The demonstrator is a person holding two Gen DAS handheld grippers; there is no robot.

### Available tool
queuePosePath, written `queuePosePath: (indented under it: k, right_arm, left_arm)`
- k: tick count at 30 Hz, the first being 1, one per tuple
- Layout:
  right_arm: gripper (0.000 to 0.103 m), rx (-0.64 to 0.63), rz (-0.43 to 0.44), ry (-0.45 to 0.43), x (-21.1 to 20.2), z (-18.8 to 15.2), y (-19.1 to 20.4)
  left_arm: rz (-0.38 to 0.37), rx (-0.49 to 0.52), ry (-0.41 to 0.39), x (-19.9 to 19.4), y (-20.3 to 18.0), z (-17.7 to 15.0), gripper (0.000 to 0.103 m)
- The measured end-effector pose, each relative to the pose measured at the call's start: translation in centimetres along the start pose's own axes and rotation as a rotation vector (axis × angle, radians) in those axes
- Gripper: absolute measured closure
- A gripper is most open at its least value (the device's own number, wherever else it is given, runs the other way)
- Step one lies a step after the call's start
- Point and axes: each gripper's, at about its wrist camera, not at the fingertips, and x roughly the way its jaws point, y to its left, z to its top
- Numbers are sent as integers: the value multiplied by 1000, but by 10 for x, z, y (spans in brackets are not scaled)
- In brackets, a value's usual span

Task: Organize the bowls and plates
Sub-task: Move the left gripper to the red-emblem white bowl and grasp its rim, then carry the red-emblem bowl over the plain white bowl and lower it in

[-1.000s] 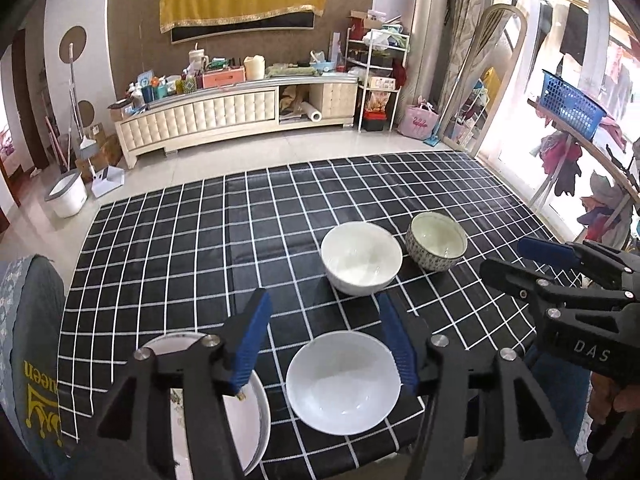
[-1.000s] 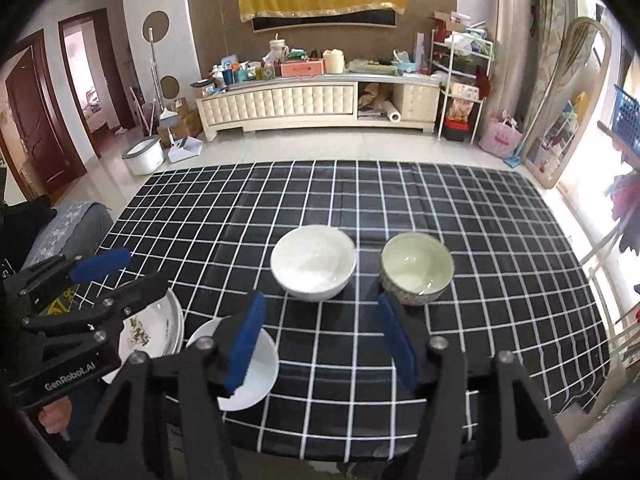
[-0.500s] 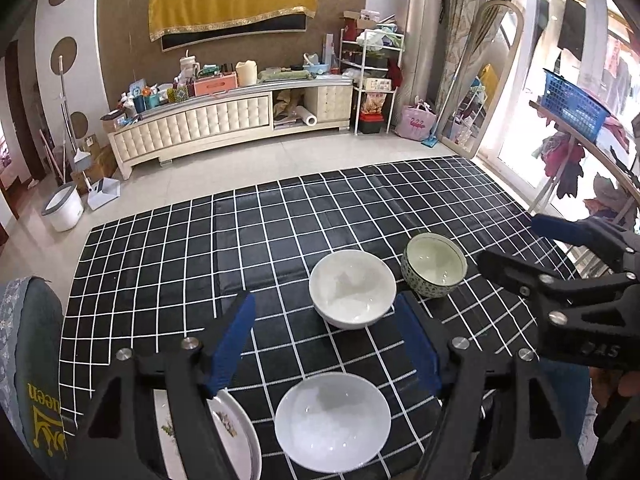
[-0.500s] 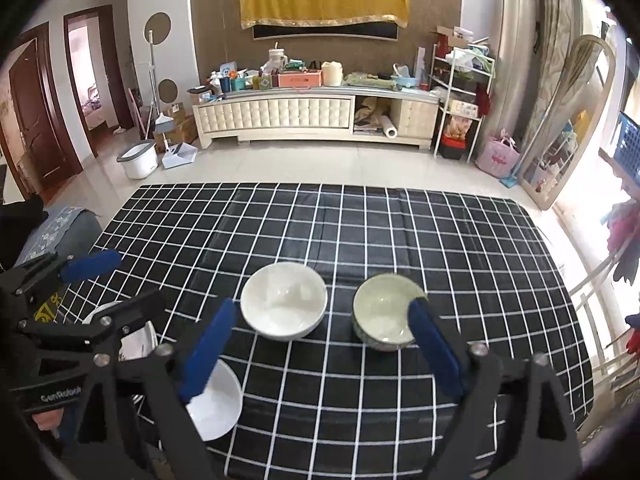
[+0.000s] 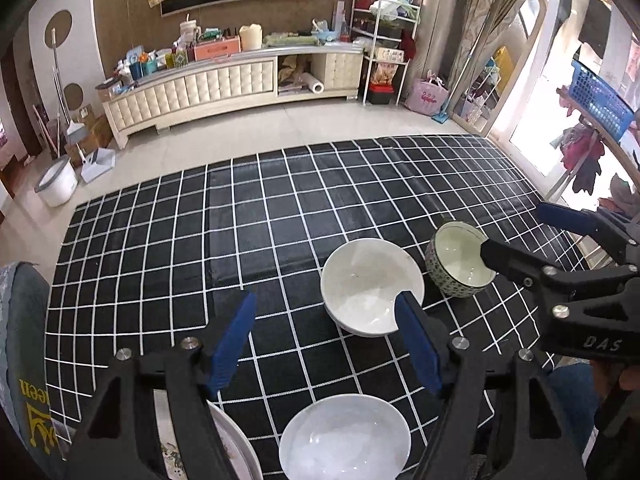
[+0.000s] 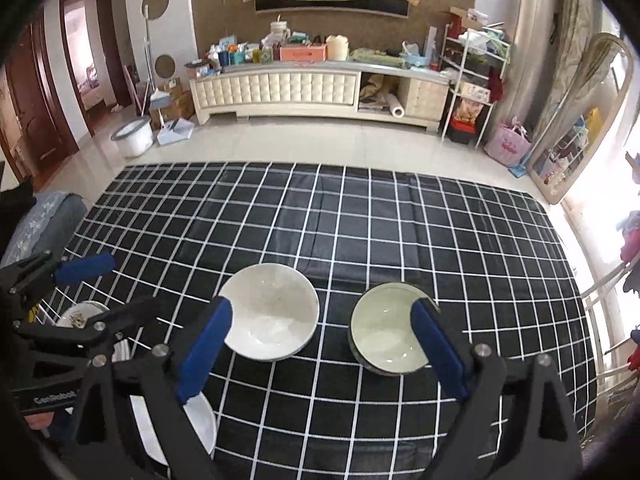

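Note:
On the black checked tablecloth (image 5: pixel 180 248) stand a large white bowl (image 5: pixel 370 286) (image 6: pixel 270 316) and, to its right, a dark patterned bowl (image 5: pixel 460 258) (image 6: pixel 386 330) with a pale inside. A shallow white bowl (image 5: pixel 344 438) (image 6: pixel 200 420) lies near the front edge, with a patterned plate (image 5: pixel 236 440) (image 6: pixel 82 314) to its left. My left gripper (image 5: pixel 328 332) hangs open above the cloth between the shallow bowl and the large white bowl. My right gripper (image 6: pixel 320 340) is open too, with its right finger over the patterned bowl. Neither holds anything.
A grey cushioned seat (image 5: pixel 20 352) stands at the table's left side. Beyond the table lie a tiled floor, a long cream cabinet (image 6: pixel 312 88) loaded with items, a white bucket (image 6: pixel 132 136) and a shelf rack (image 6: pixel 476 76).
Both grippers have pulled back and risen a little, so the bowls sit lower and nearer in view. The right gripper's jaws have spread wider. The bowls and plate have not moved.

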Motion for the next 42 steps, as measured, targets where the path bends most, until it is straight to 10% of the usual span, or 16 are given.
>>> queuePosePath:
  k: [22, 30, 42]
  right_arm:
    - [10, -26, 31, 139, 90, 12, -6]
    - [42, -46, 50, 215, 118, 1, -3]
    - [81, -55, 76, 268, 129, -16, -2]
  left_arm:
    - [-37, 9, 172, 100, 26, 20, 34]
    - [-88, 17, 262, 126, 24, 11, 74]
    - [-126, 51, 283, 132, 16, 2, 89]
